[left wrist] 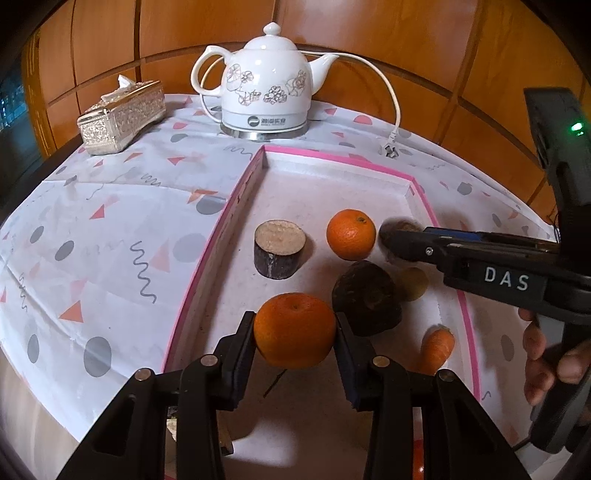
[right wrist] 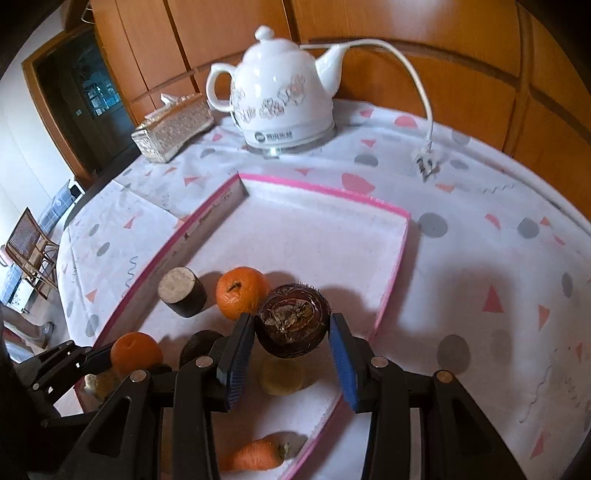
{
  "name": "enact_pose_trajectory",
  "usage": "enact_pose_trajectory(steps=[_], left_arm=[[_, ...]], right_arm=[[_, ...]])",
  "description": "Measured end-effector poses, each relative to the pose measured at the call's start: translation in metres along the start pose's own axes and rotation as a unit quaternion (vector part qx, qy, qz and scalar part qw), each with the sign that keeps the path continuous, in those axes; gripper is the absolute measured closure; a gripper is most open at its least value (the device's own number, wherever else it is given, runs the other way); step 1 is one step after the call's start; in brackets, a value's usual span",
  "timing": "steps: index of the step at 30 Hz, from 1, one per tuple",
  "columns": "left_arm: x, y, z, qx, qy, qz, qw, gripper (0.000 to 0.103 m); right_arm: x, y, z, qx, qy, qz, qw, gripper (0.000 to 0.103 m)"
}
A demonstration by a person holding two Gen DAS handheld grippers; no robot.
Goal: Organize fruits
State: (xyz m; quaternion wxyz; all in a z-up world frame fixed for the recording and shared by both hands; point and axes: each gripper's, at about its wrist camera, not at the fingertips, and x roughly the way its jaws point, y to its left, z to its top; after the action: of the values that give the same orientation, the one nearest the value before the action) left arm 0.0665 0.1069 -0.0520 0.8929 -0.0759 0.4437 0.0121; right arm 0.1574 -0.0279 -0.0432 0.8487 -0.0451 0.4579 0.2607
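The left gripper (left wrist: 294, 334) has its jaws closed on an orange (left wrist: 293, 330) above the pink-rimmed tray (left wrist: 221, 229); the right gripper (right wrist: 292, 334) clamps a dark brown bulb-like root (right wrist: 293, 319) over the tray's right side. A second orange (left wrist: 350, 233) lies mid-tray, a carrot (right wrist: 255, 454) near its front edge

Home dining room, wooden cabinets (left wrist: 369, 29), kettle (left wrist: 266, 85), tissue box (left wrist: 122, 116)

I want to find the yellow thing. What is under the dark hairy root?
Under the dark hairy root, held up by the right gripper, a yellowish round thing lies in the pink-edged tray. The root covers its top, so what it is stays unclear.
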Motion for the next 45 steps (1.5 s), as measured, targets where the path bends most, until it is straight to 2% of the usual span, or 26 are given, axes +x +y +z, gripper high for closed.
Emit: enact_pose_trajectory(steps=[2,3,4,10,12,19,27,33,40,45], left_arm=[[-0.001,-0.001,0.0,0.002,-0.003,0.0,1.0,0.057],[-0.002,-0.001,0.001,0.003,-0.005,0.003,1.0,0.049],[-0.004,-0.001,0.001,0.001,-0.008,0.005,1.0,0.046],[-0.015,-0.002,0.002,-0.004,-0.021,0.012,0.9997,0.041],[-0.021,-0.003,0.001,-0.004,-0.03,0.015,0.9994,0.036],[-0.048,-0.012,-0.007,0.003,-0.057,0.022,0.9981,0.03],[-0.074,-0.027,-0.03,0.013,-0.085,0.04,0.9955,0.002],[-0.082,-0.034,-0.044,0.011,-0.085,0.035,0.9957,0.0],[-0.088,-0.038,-0.046,0.012,-0.092,0.031,0.9952,0.0],[-0.084,-0.041,-0.047,0.017,-0.084,0.071,0.9938,0.0]], right_arm=[[0.001,-0.001,-0.001,0.001,0.0,-0.004,1.0,0.06],[0.001,-0.002,-0.002,0.004,0.001,-0.002,1.0,0.06],[0.0,-0.002,-0.003,0.006,0.0,0.0,1.0,0.06],[-0.024,-0.003,-0.014,0.024,-0.026,-0.013,0.999,0.059],[-0.036,-0.002,-0.021,0.033,-0.039,-0.022,0.998,0.057],[-0.069,0.007,-0.059,0.048,-0.066,-0.056,0.995,0.054],[-0.087,0.012,-0.106,0.079,-0.078,-0.092,0.99,0.052],[-0.096,0.015,-0.124,0.082,-0.087,-0.117,0.986,0.052],[-0.103,0.014,-0.128,0.089,-0.096,-0.127,0.983,0.052],[-0.104,0.015,-0.128,0.088,-0.098,-0.127,0.983,0.052]])
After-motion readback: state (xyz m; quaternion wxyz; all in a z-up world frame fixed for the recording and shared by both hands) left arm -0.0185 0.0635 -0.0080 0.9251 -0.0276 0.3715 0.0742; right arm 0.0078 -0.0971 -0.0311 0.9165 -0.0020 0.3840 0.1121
